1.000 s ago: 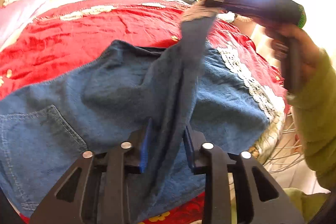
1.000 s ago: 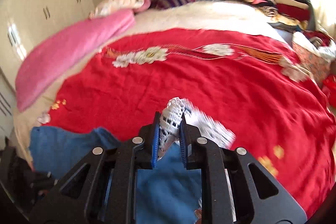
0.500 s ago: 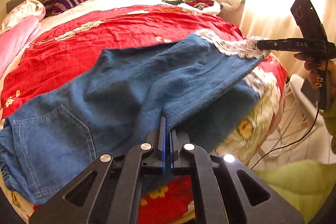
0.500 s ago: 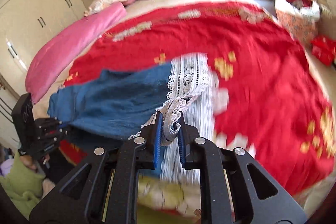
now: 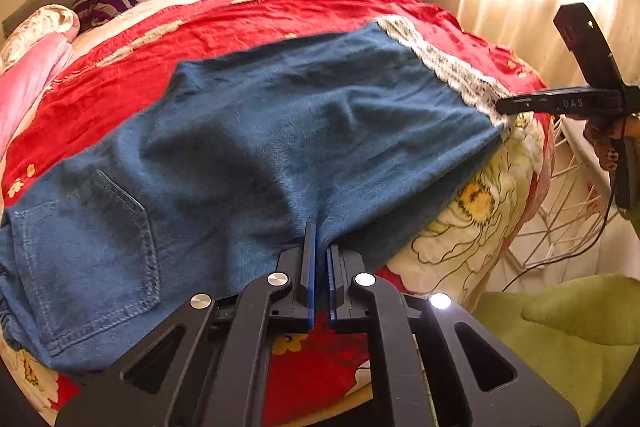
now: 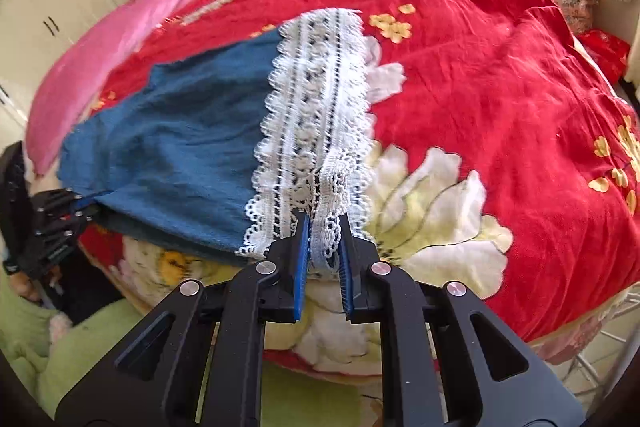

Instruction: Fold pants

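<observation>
Pants (image 5: 280, 131) now lie spread ahead of the left gripper (image 5: 319, 251), which has clamped their edge; right gripper (image 6: 323, 243) pinches the lace hem (image 6: 316, 115), so folding can start.

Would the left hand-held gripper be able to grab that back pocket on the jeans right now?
Probably not yet. The left hand-held gripper is shut on the jeans' near edge, so it would have to let go first. Otherwise the pocket lies flat and uncovered just beside it, with nothing in between.
</observation>
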The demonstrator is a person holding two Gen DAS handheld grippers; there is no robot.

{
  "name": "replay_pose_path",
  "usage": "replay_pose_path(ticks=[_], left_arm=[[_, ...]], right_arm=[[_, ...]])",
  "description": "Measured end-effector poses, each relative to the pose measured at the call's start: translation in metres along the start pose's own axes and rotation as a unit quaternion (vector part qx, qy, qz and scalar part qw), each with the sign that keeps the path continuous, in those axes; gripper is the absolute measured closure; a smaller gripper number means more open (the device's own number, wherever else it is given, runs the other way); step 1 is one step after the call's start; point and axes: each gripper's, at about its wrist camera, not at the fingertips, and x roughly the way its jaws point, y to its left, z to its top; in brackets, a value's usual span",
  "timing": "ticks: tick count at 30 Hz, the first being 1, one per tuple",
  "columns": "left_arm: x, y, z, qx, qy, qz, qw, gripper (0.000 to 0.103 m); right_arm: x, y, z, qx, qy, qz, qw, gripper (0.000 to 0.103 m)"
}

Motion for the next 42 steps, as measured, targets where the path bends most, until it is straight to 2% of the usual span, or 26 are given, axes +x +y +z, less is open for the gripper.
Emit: replay_pose_path(ticks=[3, 4, 6, 7, 8, 10, 11, 13, 14, 16, 17, 18, 19, 21, 22, 25, 26, 27, 28, 29, 32, 34, 36, 39, 41, 42], left_arm=[[0.004, -0.003, -0.002, 0.004, 0.005, 0.002, 1.0000, 0.096], [0.003, -0.002, -0.003, 0.001, 0.005, -0.001, 1.0000, 0.091], [-0.002, -0.001, -0.004, -0.002, 0.005, -0.012, 0.9999, 0.074], [-0.008, 0.000, -0.005, -0.006, 0.001, -0.017, 0.9998, 0.060], [-0.013, 0.000, -0.005, -0.009, -0.005, -0.021, 0.9997, 0.052], [-0.026, 0.004, -0.007, -0.019, -0.022, -0.026, 0.9993, 0.048], [-0.036, 0.010, -0.007, -0.031, -0.036, -0.019, 0.9987, 0.040], [-0.056, 0.029, -0.010, -0.066, -0.063, 0.008, 0.9958, 0.029], [-0.062, 0.038, -0.011, -0.081, -0.071, 0.018, 0.9940, 0.028], [-0.078, 0.064, -0.016, -0.124, -0.085, 0.049, 0.9874, 0.026], [-0.086, 0.081, -0.020, -0.156, -0.089, 0.077, 0.9807, 0.017], [-0.091, 0.096, -0.025, -0.182, -0.089, 0.103, 0.9738, 0.014], [-0.098, 0.113, -0.032, -0.213, -0.088, 0.144, 0.9623, 0.014], [-0.108, 0.135, -0.044, -0.245, -0.094, 0.199, 0.9442, 0.013], [-0.110, 0.146, -0.050, -0.263, -0.094, 0.219, 0.9351, 0.007], [-0.101, 0.169, -0.058, -0.297, -0.069, 0.224, 0.9257, 0.007], [-0.094, 0.173, -0.060, -0.306, -0.066, 0.208, 0.9268, 0.008], [-0.088, 0.175, -0.060, -0.314, -0.068, 0.187, 0.9284, 0.015], [-0.083, 0.176, -0.061, -0.323, -0.069, 0.176, 0.9274, 0.060], [-0.082, 0.177, -0.062, -0.325, -0.069, 0.178, 0.9262, 0.063], [-0.087, 0.181, -0.065, -0.312, -0.071, 0.198, 0.9265, 0.063], [-0.092, 0.188, -0.070, -0.320, -0.071, 0.214, 0.9204, 0.063], [-0.091, 0.193, -0.074, -0.334, -0.073, 0.204, 0.9174, 0.060], [-0.101, 0.187, -0.071, -0.333, -0.085, 0.214, 0.9145, 0.054], [-0.117, 0.173, -0.061, -0.317, -0.111, 0.221, 0.9155, 0.043], [-0.125, 0.162, -0.052, -0.303, -0.125, 0.223, 0.9181, 0.042]], right_arm=[[0.004, 0.003, -0.002, -0.014, 0.002, -0.018, 1.000, 0.093], [0.002, 0.005, -0.002, -0.021, 0.004, -0.021, 1.000, 0.091], [-0.008, 0.004, 0.002, -0.017, 0.000, -0.023, 1.000, 0.083], [-0.014, 0.004, 0.004, -0.016, -0.008, -0.028, 0.999, 0.082], [-0.025, 0.004, 0.008, -0.020, -0.028, -0.039, 0.999, 0.079], [-0.039, 0.010, 0.014, -0.032, -0.060, -0.040, 0.997, 0.073], [-0.043, 0.017, 0.017, -0.045, -0.070, -0.031, 0.996, 0.068], [-0.037, 0.037, 0.018, -0.080, -0.070, -0.009, 0.994, 0.067], [-0.032, 0.045, 0.019, -0.093, -0.065, 0.000, 0.994, 0.066], [-0.017, 0.062, 0.019, -0.121, -0.055, 0.019, 0.991, 0.065], [-0.009, 0.068, 0.020, -0.130, -0.049, 0.022, 0.990, 0.063], [0.000, 0.072, 0.019, -0.139, -0.040, 0.022, 0.989, 0.061], [0.007, 0.074, 0.019, -0.144, -0.032, 0.017, 0.989, 0.061], [0.025, 0.073, 0.013, -0.148, -0.001, -0.003, 0.989, 0.060], [0.030, 0.070, 0.010, -0.146, 0.004, -0.006, 0.989, 0.060], [0.028, 0.067, 0.009, -0.141, 0.001, -0.002, 0.990, 0.060], [0.028, 0.066, 0.009, -0.140, 0.001, -0.003, 0.990, 0.059], [0.027, 0.065, 0.009, -0.140, 0.003, -0.005, 0.990, 0.059], [0.027, 0.064, 0.008, -0.138, 0.004, -0.004, 0.990, 0.059], [0.027, 0.061, 0.006, -0.136, 0.005, -0.002, 0.991, 0.059], [0.025, 0.061, 0.003, -0.140, 0.006, -0.002, 0.990, 0.059], [0.025, 0.062, 0.001, -0.146, 0.007, -0.004, 0.989, 0.059], [0.026, 0.064, 0.000, -0.152, 0.007, -0.006, 0.988, 0.057], [0.021, 0.067, 0.001, -0.159, 0.004, -0.003, 0.987, 0.057], [0.012, 0.073, 0.002, -0.167, -0.011, 0.015, 0.986, 0.057], [0.009, 0.077, 0.002, -0.174, -0.016, 0.023, 0.984, 0.057]])
